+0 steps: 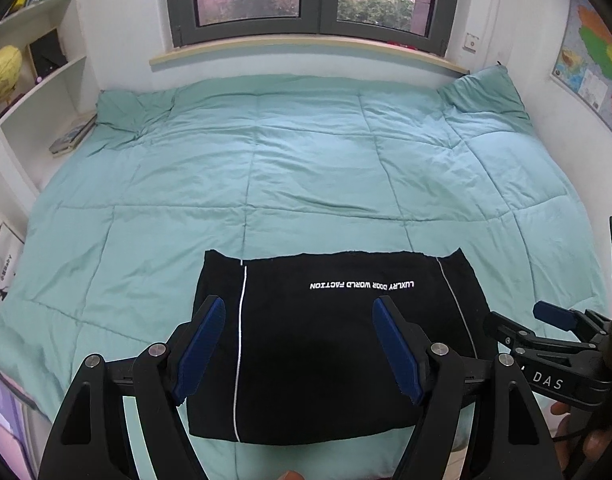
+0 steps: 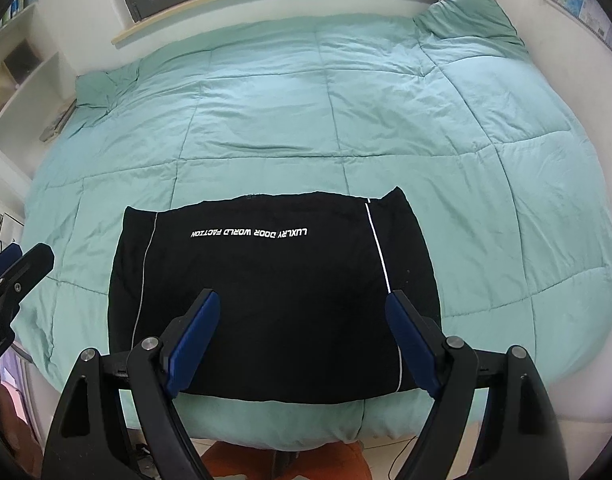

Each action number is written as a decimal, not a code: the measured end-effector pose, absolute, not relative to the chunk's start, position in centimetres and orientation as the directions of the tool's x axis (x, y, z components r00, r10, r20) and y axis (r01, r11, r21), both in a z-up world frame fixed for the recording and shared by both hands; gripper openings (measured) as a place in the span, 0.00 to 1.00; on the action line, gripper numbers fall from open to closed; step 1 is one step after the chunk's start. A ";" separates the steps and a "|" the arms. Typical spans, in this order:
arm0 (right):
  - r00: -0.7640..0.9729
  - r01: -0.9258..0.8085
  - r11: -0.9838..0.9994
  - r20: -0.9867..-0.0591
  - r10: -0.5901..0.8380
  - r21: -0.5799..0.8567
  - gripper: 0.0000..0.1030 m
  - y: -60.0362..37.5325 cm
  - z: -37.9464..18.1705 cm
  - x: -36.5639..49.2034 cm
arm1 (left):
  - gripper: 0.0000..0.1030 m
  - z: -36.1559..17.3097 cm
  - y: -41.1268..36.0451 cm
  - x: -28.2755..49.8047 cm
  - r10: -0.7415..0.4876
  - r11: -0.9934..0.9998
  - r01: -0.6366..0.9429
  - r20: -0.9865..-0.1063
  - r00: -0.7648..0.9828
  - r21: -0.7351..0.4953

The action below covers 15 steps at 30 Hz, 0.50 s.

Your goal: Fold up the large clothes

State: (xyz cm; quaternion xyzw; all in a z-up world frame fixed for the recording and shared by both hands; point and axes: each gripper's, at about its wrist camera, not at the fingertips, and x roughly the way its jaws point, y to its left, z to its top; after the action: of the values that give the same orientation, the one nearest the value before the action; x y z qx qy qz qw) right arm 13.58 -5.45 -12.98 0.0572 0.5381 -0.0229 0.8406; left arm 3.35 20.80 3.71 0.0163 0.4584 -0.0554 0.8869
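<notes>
A black garment (image 1: 329,344) with white piping and white lettering lies folded into a flat rectangle on the near part of the bed; it also shows in the right wrist view (image 2: 274,296). My left gripper (image 1: 300,310) is open and empty, held above the garment's near half. My right gripper (image 2: 302,304) is open and empty, also above the garment. The right gripper shows at the right edge of the left wrist view (image 1: 545,324). The left gripper shows at the left edge of the right wrist view (image 2: 14,264).
A teal quilt (image 1: 306,168) covers the whole bed. A window and sill (image 1: 306,52) run along the far wall. White shelves (image 1: 38,80) with books and a yellow globe stand at the left. A map (image 1: 593,68) hangs on the right wall. Pillows lie at both far corners.
</notes>
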 end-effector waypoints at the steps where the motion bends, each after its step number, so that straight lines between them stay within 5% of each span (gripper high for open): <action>1: 0.420 0.096 0.993 -0.907 0.025 0.072 0.83 -5.4 -13.1 13.6 | 0.75 3.7 20.8 3.4 -0.083 0.993 0.113 -0.816 0.572 -0.022; 15: 0.406 0.103 0.992 -0.913 0.023 0.071 0.83 -5.4 -13.8 13.8 | 0.75 3.1 21.2 3.9 -0.087 0.993 0.117 -0.835 0.544 -0.027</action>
State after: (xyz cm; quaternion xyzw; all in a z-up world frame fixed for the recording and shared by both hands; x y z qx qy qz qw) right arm 13.78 -5.35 -13.83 0.0582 0.5443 -0.0239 0.8365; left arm 3.90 21.21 3.12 0.0159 0.4740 -0.0582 0.8784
